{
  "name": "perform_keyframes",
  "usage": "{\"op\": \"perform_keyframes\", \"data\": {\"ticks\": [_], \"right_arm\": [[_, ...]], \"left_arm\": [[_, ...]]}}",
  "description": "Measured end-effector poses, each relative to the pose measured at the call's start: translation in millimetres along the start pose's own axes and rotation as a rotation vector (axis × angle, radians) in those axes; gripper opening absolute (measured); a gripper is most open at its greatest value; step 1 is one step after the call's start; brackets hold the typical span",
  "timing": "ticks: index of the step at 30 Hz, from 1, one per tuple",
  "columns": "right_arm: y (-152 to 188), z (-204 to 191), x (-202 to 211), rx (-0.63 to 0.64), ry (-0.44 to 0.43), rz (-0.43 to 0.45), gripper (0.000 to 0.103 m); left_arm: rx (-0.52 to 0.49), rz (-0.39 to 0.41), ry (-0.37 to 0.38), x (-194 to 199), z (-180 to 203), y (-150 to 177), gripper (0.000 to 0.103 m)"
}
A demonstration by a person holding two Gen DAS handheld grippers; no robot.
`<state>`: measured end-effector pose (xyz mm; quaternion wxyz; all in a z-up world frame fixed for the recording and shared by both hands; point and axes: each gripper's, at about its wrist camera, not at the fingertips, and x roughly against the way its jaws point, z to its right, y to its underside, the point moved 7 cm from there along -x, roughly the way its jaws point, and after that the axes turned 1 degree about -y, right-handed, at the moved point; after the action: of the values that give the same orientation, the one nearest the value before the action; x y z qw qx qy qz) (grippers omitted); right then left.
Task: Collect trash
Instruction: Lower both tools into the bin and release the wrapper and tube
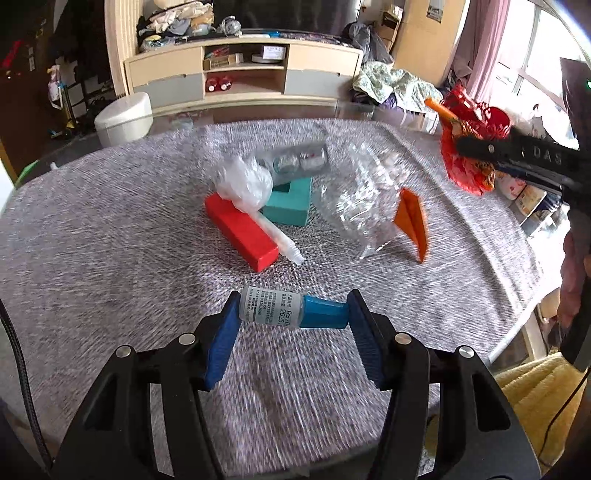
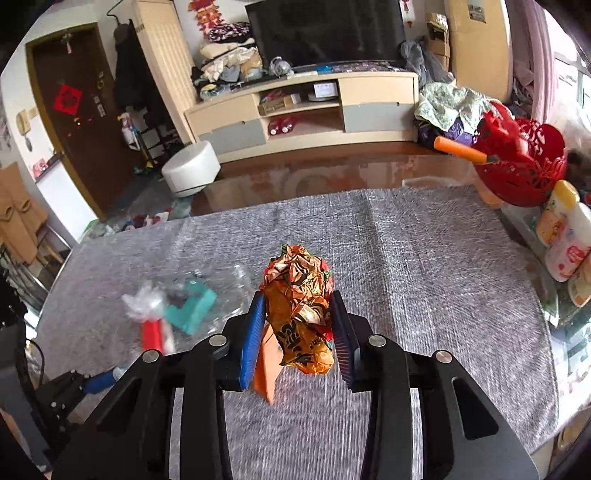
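Left claw (image 1: 293,314): pads clamp small vial (image 1: 291,308) end to end, clear of bench (image 1: 110,229).
Right claw (image 2: 297,325): grips crumpled foil wrapper (image 2: 299,306), lifted for binning.
Remaining on bench: clear plastic (image 1: 358,206), orange paper (image 1: 412,221).

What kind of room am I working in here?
Most likely a lived-in home living room: a low TV cabinet with a dark screen above it, piled clothes, and a cloth-covered table up front.
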<state>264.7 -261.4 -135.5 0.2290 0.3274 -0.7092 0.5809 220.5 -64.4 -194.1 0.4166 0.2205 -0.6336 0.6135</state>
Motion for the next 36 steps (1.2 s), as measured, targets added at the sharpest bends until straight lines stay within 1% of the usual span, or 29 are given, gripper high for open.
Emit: {"op": "perform_keyframes", "data": {"ticks": [6,9,13,19,23,28,32,36], "right_arm": [[25,-14,49,0.018,-0.02,0.007,0.036],[41,-20,68,0.027,-0.03,0.001,0.036],[74,-32,95,0.045,-0.059,-0.013,0.036],[123,-50,113,0.086,-0.077,-0.06,0.036],[161,-60,116,0.092,-0.098,-0.103,0.036],[196,-65,106,0.081,-0.102,-0.168,0.036],[227,-65,92,0.066,-0.093,-0.234,0.036],[253,-63,69,0.043,-0.095,-0.323,0.037]], "left_arm": [[0.005,0.024,-0.011,49,8,14,0.055],[0.006,0.036,0.003,72,16,26,0.055],[0.009,0.035,0.018,98,21,49,0.055],[0.017,0.02,0.033,118,29,88,0.055],[0.022,-0.006,0.043,120,32,115,0.055],[0.031,-0.053,0.058,111,33,149,0.055],[0.052,-0.126,0.078,90,35,180,0.055],[0.068,-0.198,0.088,68,35,207,0.055]]}}
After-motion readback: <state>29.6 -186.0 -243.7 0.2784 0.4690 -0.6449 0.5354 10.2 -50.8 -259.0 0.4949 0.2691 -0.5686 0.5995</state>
